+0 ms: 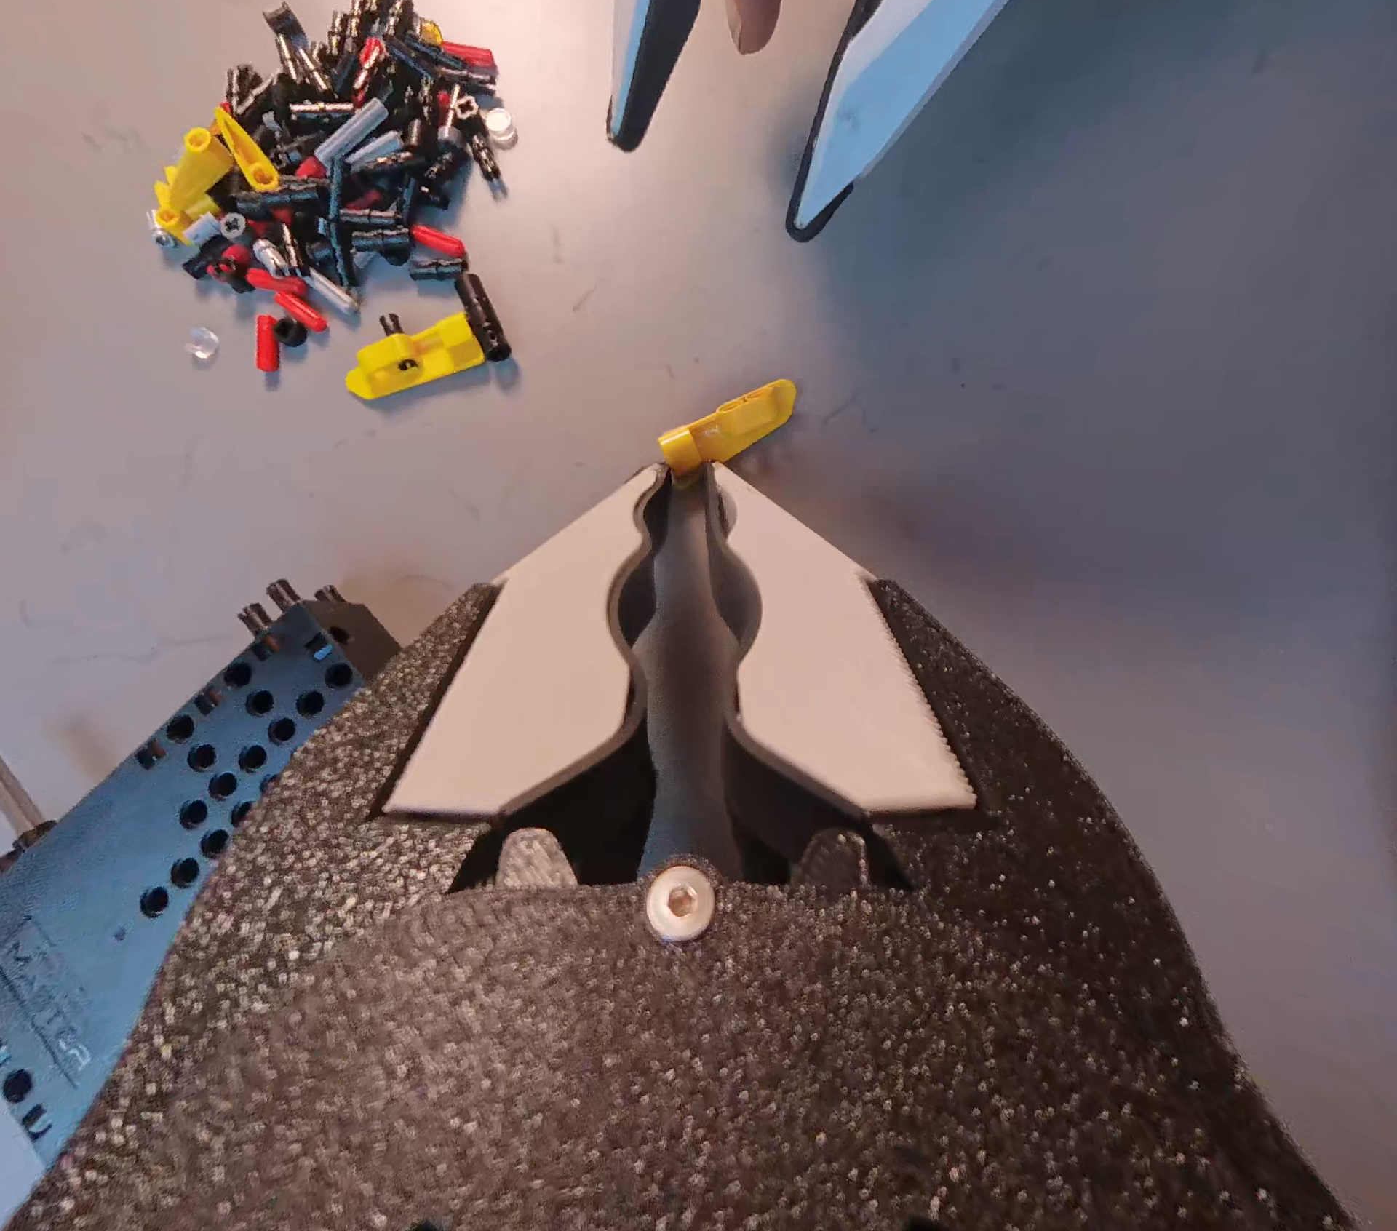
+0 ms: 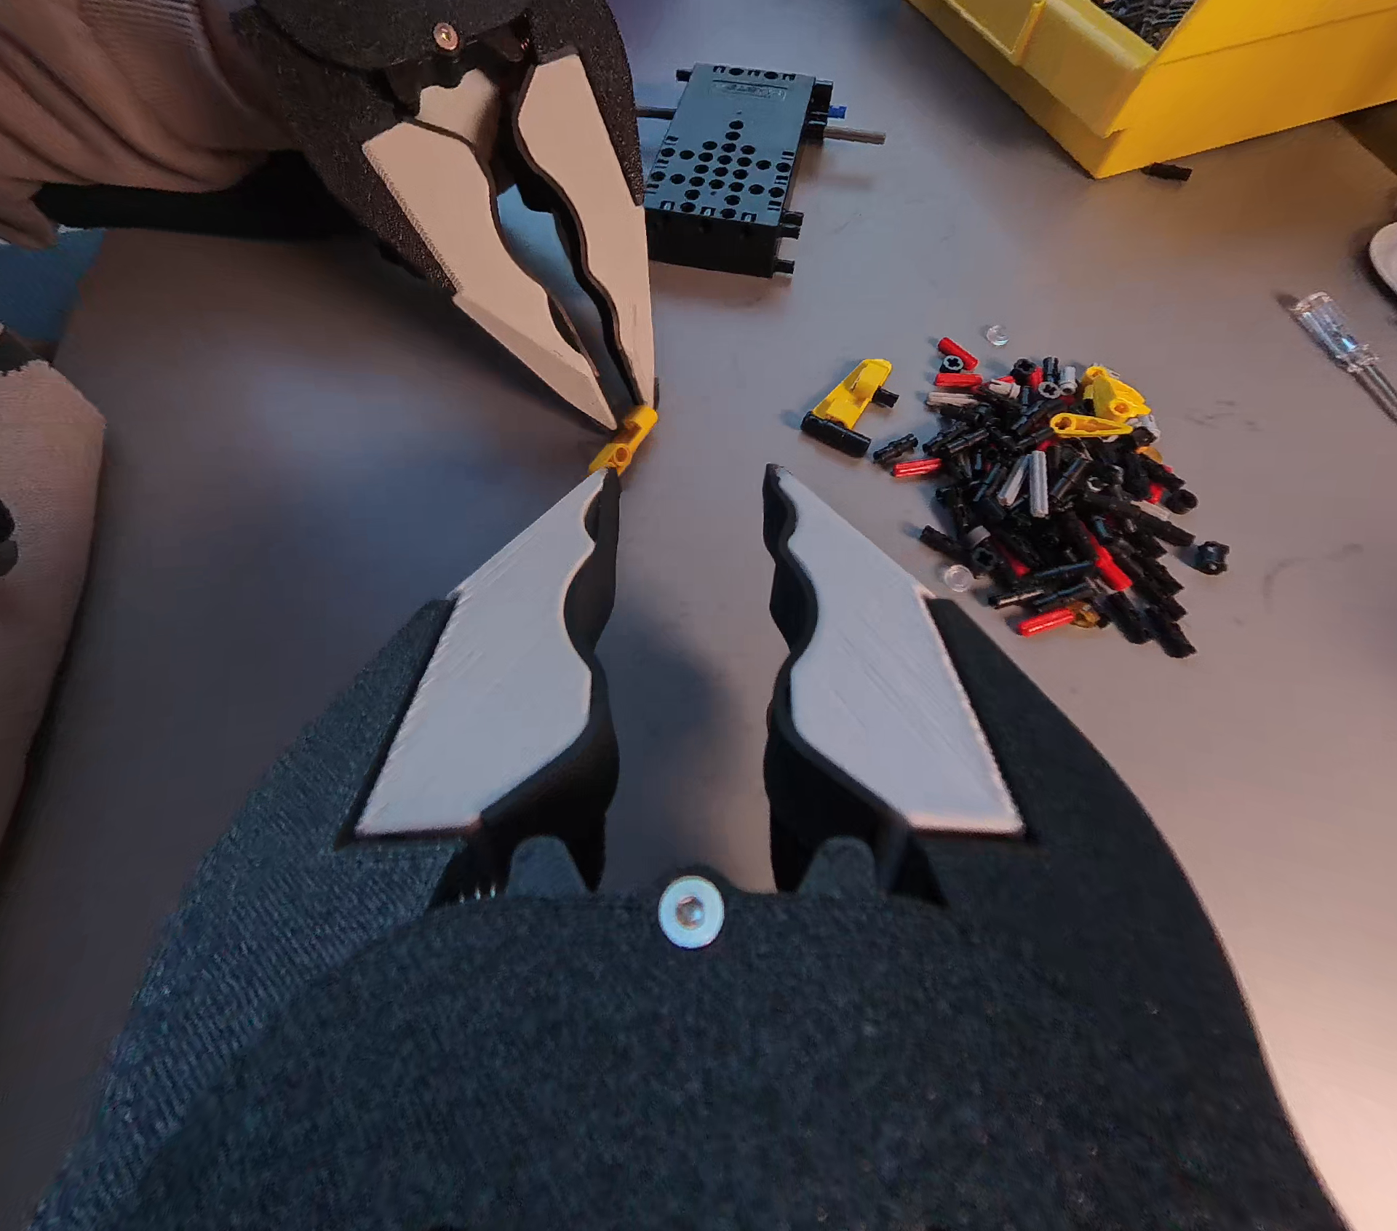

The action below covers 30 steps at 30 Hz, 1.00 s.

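on the left wrist view, my left gripper (image 1: 688,473) is pinched onto one end of a small yellow connector piece (image 1: 729,424), tips pressed together around it, the piece low over the grey table (image 1: 1058,514). up and left sits a heap of small black, red and yellow pins (image 1: 332,167), with a larger yellow piece (image 1: 416,356) at its near edge. a black perforated block (image 1: 227,741) lies by my left flank. the right gripper (image 1: 718,182) hangs spread beyond, holding nothing.

on the right wrist view, my right gripper (image 2: 688,477) is spread and empty, its left fingertip just beside the yellow connector piece (image 2: 624,439). the pin heap (image 2: 1058,499) is off right, a yellow bin (image 2: 1096,61) behind it.

judged: one piece picked; heap looks largely unsorted.
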Tool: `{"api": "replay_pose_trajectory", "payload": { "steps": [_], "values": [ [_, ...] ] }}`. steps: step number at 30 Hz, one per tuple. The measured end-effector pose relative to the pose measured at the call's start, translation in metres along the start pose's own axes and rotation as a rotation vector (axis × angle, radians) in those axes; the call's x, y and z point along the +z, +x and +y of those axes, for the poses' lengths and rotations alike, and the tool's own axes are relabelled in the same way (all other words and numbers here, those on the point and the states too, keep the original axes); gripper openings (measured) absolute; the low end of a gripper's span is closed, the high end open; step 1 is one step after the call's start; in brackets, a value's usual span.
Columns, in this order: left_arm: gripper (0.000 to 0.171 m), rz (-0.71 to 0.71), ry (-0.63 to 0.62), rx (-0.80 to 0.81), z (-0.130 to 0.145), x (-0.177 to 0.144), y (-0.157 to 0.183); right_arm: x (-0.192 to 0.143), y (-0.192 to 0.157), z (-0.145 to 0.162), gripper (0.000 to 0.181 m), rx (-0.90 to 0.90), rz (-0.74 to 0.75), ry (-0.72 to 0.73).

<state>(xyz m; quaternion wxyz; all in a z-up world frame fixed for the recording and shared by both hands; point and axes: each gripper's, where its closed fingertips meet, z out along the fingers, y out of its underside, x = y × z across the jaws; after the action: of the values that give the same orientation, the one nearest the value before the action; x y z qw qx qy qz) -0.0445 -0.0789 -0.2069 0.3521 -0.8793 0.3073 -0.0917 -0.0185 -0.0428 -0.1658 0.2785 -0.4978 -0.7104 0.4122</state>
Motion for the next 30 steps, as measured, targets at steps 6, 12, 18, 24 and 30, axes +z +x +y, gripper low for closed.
{"api": "replay_pose_trajectory", "payload": {
  "steps": [6, 12, 18, 24, 30],
  "values": [
    [0.007, -0.003, -0.017, 0.011, -0.003, 0.003, 0.003, 0.004, -0.012, 0.016, 0.035, -0.026, -0.018, -0.08],
    [0.007, 0.037, -0.016, -0.089, -0.005, 0.004, 0.005, 0.019, -0.019, 0.02, 0.033, -0.071, 0.033, -0.182],
    [0.004, 0.085, 0.003, -0.184, -0.006, 0.004, 0.006, 0.029, -0.02, 0.021, 0.008, -0.075, 0.023, -0.224],
    [0.0, 0.171, 0.092, -0.283, -0.014, -0.005, 0.008, 0.024, -0.018, 0.021, 0.007, -0.004, -0.021, -0.209],
    [0.004, 0.163, 0.129, -0.286, -0.015, -0.011, 0.004, 0.017, -0.017, 0.018, 0.006, 0.114, -0.087, -0.156]
  ]
}}
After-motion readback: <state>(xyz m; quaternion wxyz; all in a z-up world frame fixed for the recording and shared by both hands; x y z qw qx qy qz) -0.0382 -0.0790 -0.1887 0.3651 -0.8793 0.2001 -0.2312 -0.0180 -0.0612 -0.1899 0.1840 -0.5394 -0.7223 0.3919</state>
